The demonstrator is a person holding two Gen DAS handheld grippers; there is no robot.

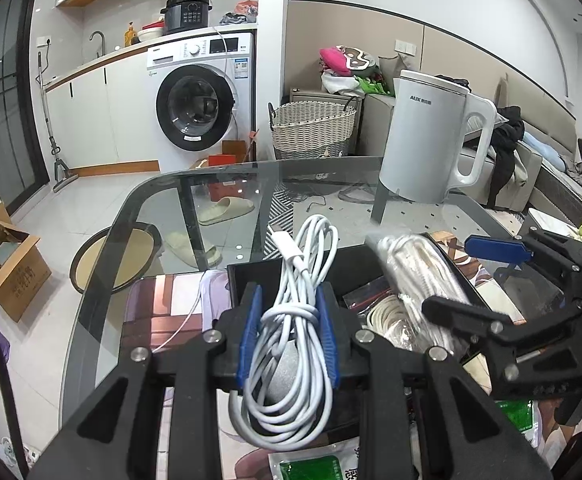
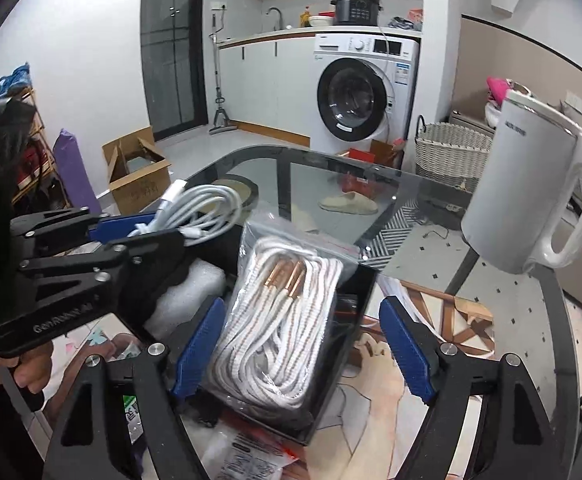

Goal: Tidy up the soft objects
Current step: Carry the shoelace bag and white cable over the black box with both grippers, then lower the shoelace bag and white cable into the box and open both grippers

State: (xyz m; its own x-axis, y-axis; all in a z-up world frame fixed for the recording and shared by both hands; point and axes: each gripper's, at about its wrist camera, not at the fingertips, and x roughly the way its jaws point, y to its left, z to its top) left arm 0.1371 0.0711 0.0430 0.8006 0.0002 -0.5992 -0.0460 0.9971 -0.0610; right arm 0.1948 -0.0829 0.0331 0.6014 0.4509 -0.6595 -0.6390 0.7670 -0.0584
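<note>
Glass forms the counter (image 2: pixel 331 176), a round-cornered slab with dark edging. A white kettle (image 2: pixel 531 200) stands near its far right edge. A black open box (image 2: pixel 355 300) sits on the near part of the counter, on printed sheets.

Contents and grippers, in descending size:

1. Bag of white rope (image 2: pixel 287 316). A clear zip bag holding braided cord with copper-coloured tips. It leans upright in the right half of the box, top edge above the rim.
2. Right gripper (image 2: pixel 303 344). Its jaws stand apart, one blue pad on each side of the bag. Neither pad presses the bag; the bag stands free between them.
3. Left gripper (image 1: pixel 289 332). Its jaws are clamped on a coiled white charging cable (image 1: pixel 291 320), held over the left half of the box. The plug end points toward the far edge of the counter.
4. White foam wrap (image 2: pixel 187 300). It lies in the left half of the box, below the held cable.

Hazards from this position:

- The bag is tall, slippery and only leaning. Withdrawal of the right gripper with a pad brushing the film could tip it out over the rim.
- The cable coil is loosely knotted. Release from height could let loops spring open and hang over the box wall.
- Both grippers work close together over one box. A sideways move by either could cause a collision.
</note>
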